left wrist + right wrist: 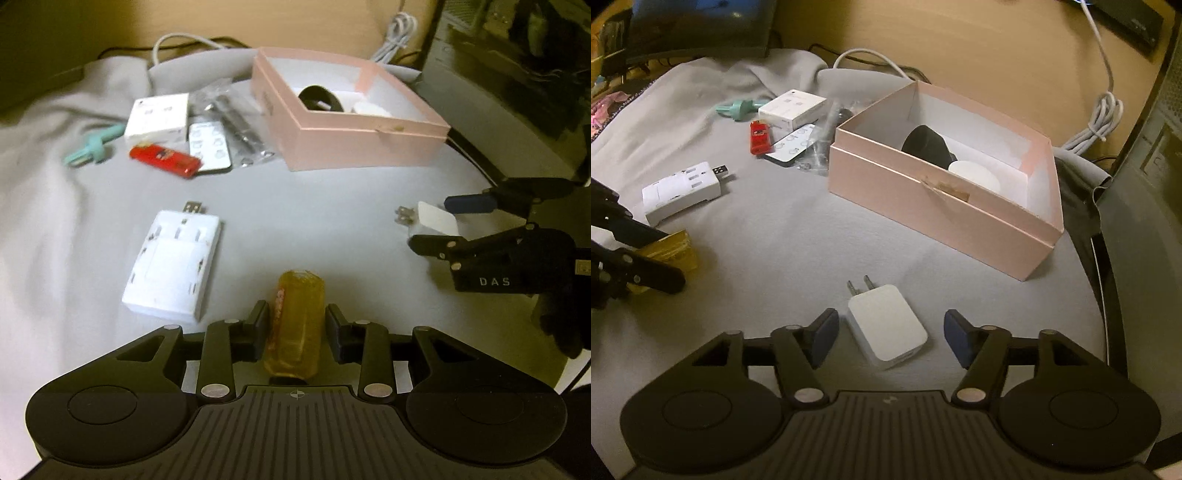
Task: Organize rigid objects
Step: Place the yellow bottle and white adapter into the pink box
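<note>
My left gripper (295, 328) has its jaws around a yellow translucent lighter (295, 325); the pads look close to its sides with thin gaps. It also shows in the right wrist view (674, 247). My right gripper (888, 334) is open, its pads on either side of a white plug charger (886, 328) lying on the grey cloth, apart from it. The charger shows in the left wrist view (436, 221) too. An open pink box (945, 206) holds a black object (925, 147) and a white round object (975, 175).
A white USB adapter (173, 266), a red lighter (164, 158), a white small box (157, 118), a blister pack (210, 147), a bagged item (236, 125) and a teal clip (92, 147) lie on the cloth. White cables (1100, 122) lie behind the box.
</note>
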Action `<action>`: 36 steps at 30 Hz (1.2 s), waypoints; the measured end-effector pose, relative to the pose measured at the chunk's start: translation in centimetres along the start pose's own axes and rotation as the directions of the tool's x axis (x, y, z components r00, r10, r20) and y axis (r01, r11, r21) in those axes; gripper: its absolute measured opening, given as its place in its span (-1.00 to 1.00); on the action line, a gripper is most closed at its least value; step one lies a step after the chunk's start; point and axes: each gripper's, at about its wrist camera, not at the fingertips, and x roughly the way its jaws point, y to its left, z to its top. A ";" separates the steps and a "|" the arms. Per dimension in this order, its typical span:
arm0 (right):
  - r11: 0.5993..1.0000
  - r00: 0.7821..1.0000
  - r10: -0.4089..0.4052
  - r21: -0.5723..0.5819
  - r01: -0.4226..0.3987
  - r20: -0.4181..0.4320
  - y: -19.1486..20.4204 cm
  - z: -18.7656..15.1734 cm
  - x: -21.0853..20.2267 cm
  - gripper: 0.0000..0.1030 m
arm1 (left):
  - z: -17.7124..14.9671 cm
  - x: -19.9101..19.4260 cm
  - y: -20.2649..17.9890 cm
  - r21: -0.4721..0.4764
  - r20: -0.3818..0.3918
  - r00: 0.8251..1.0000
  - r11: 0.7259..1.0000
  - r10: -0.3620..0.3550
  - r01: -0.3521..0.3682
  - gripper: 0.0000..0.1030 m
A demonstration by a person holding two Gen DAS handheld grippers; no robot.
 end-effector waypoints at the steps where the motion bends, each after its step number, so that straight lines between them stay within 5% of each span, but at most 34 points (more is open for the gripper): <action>1: 1.000 1.000 0.023 0.004 -0.023 0.009 -0.2 0.0 0.1 0.25 | -0.2 -0.1 -0.2 -0.001 0.003 1.000 1.000 0.007 -0.007 -0.30; 5: 0.997 0.997 0.074 0.004 -0.075 0.011 -0.5 0.7 0.7 0.15 | -0.4 -0.3 -0.7 -0.018 0.008 0.999 0.999 0.036 -0.036 -0.30; 8: 0.994 0.995 0.103 -0.034 -0.103 -0.009 0.1 0.9 0.3 -0.35 | -0.7 -0.9 -1.0 0.007 0.003 0.998 0.998 0.055 -0.055 -0.37; 13: 0.995 0.995 0.100 -0.006 -0.100 -0.026 -0.4 0.8 -1.4 -0.37 | -1.8 -1.2 -2.4 0.115 0.060 0.995 0.989 0.083 -0.090 -0.38; 16: 0.998 0.998 0.065 0.018 -0.065 0.001 -1.9 0.6 -3.5 -0.37 | -0.7 -1.7 -3.2 0.147 0.096 0.995 0.988 0.023 -0.037 -0.38; 19: 0.998 0.999 0.016 0.054 -0.019 0.038 -3.7 0.5 -5.6 -0.37 | 2.9 -2.6 -3.7 0.173 0.170 0.985 0.985 -0.038 0.008 -0.38; 23: 0.993 0.995 -0.038 0.111 0.028 0.090 -5.8 0.6 -8.3 -0.37 | 11.5 -3.8 -4.9 0.225 0.316 0.944 0.974 -0.097 0.025 -0.38; 27: 0.988 0.988 -0.079 0.145 0.060 0.130 -7.1 0.6 -9.9 -0.37 | 21.1 -2.8 -5.9 0.121 0.402 0.904 0.987 -0.144 0.103 -0.39; 31: 0.977 0.986 -0.108 0.196 0.082 0.124 -8.3 0.3 -9.8 -0.38 | 27.3 2.1 -5.9 0.022 0.302 0.940 0.987 -0.160 0.160 -0.39; 36: 0.967 0.985 -0.133 0.234 0.105 0.110 -9.7 0.0 -9.5 -0.38 | 23.5 2.8 -4.1 -0.031 0.321 0.939 0.990 -0.123 0.140 -0.39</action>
